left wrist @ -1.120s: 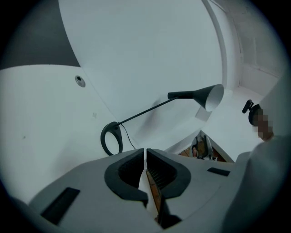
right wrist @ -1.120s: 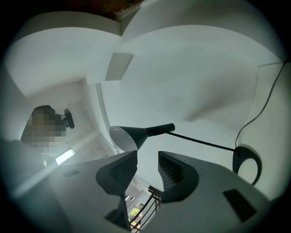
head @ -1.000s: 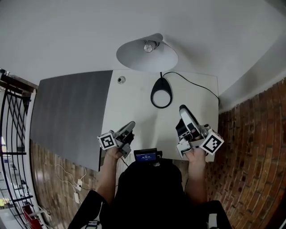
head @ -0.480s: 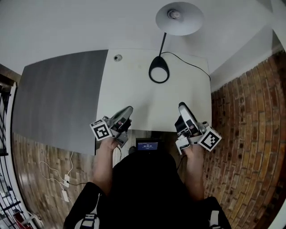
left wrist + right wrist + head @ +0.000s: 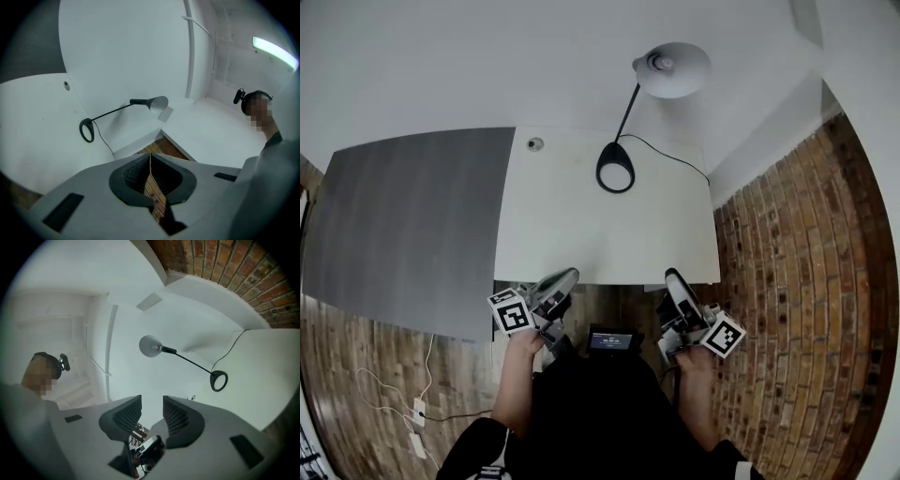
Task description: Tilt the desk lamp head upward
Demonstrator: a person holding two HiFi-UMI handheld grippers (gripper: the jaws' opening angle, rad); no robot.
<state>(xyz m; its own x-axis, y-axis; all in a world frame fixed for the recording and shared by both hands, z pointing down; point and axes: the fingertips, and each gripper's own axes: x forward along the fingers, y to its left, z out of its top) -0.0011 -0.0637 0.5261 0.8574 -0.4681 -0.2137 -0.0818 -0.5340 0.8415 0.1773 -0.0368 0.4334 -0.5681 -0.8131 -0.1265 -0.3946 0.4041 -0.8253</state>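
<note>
Fingers [image 5: 133, 177] of the left gripper [image 5: 566, 276] are shown pressed together and empty, those of the right gripper [image 5: 673, 277] parted and empty, both near the front edge of the counter [image 5: 609, 234], the lamp [image 5: 673, 71] standing at its back edge.

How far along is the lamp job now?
Seemingly done: the white dome lamp head shows its bulb to the head view, so faces upward. In hand: nothing; shut left gripper and open right gripper are empty, short of the white desk. Left: nothing evident.
</note>
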